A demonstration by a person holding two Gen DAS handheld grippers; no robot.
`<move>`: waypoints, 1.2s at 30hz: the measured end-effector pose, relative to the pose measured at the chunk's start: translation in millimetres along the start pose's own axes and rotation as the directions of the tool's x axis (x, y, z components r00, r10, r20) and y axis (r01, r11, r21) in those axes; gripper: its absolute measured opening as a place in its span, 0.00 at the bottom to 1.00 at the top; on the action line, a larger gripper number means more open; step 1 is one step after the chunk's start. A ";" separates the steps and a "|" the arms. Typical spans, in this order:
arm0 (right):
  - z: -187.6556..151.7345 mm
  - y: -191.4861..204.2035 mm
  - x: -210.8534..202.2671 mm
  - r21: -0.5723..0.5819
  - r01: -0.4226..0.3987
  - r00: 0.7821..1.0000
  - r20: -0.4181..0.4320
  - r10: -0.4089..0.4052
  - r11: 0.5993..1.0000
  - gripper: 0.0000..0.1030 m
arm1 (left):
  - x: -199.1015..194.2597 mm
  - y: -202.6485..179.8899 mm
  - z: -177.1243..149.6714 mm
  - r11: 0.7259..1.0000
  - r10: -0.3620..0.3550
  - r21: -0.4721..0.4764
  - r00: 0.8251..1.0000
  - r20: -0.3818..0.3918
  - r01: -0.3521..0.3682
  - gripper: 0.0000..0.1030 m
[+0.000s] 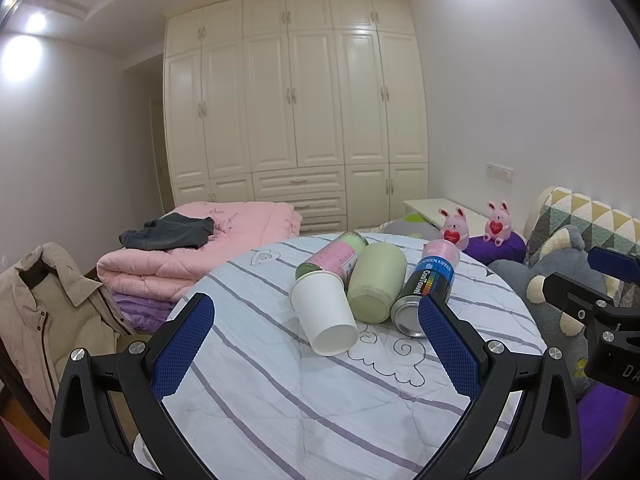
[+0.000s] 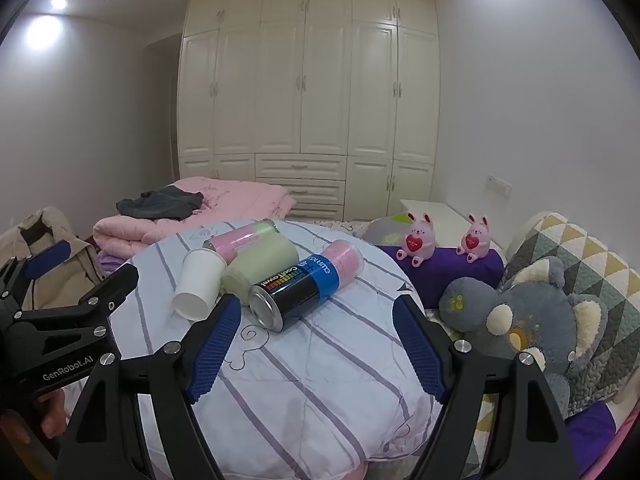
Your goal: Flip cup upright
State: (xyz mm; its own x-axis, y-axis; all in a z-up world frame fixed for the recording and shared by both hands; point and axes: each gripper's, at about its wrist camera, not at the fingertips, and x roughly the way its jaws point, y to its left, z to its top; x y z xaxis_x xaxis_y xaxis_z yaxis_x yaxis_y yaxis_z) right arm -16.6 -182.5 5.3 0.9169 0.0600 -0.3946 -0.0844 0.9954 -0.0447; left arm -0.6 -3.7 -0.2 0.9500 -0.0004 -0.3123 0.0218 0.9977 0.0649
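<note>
A white paper cup [image 1: 323, 312] lies on its side on the striped quilt-covered round surface [image 1: 304, 400], its base toward me. It also shows in the right wrist view [image 2: 198, 282]. Beside it lie a pale green cup [image 1: 376, 288], a blue and black can [image 1: 426, 294] and a pink and green canister [image 1: 334, 258], all on their sides. My left gripper [image 1: 316, 316] is open and empty, just short of the white cup. My right gripper [image 2: 316, 320] is open and empty, in front of the can [image 2: 298, 290]. The green cup [image 2: 260, 266] touches the can.
A folded pink quilt [image 1: 200, 252] with dark clothes lies at the back left. A beige jacket [image 1: 44, 312] hangs at the left. A grey plush toy [image 2: 520, 312], two pink bunny toys [image 2: 418, 242] and a patterned cushion [image 2: 580, 264] sit at the right. White wardrobes [image 1: 296, 96] stand behind.
</note>
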 end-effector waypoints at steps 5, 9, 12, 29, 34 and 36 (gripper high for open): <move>0.1 0.2 -0.6 0.004 -0.002 1.000 0.002 0.002 1.000 0.77 | 1.1 -0.3 0.2 1.000 -0.005 0.002 1.000 -0.002 0.005 1.00; 0.4 0.9 0.4 0.004 -0.006 1.000 -0.001 0.006 1.000 0.77 | 1.1 -0.4 -0.7 1.000 -0.001 0.001 1.000 -0.002 0.001 1.00; -0.4 0.7 1.8 0.005 -0.004 1.000 -0.008 0.004 1.000 0.77 | -1.0 0.8 -0.9 1.000 -0.003 -0.003 1.000 0.006 0.003 1.00; -3.7 4.4 3.1 -0.002 -0.025 0.999 -0.031 0.025 1.000 0.77 | -0.1 2.2 -0.1 1.000 0.004 0.005 1.000 0.003 -0.004 1.00; -2.7 5.5 4.5 -0.009 -0.021 0.999 -0.038 0.021 1.000 0.77 | 2.6 1.4 -0.7 1.000 0.003 0.010 1.000 -0.012 -0.003 1.00; -2.6 5.1 5.5 -0.008 -0.021 0.999 -0.044 0.021 1.000 0.77 | 4.6 1.2 -1.3 1.000 0.000 0.013 1.000 -0.023 0.000 1.00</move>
State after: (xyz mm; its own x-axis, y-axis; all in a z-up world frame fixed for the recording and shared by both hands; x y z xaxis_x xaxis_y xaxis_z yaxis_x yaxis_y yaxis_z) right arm -13.0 -177.2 0.5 0.8970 0.0774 -0.4353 -0.1068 0.9933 -0.0435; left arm 3.4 -2.5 -2.8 0.9426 0.0016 -0.3339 0.0257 0.9967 0.0772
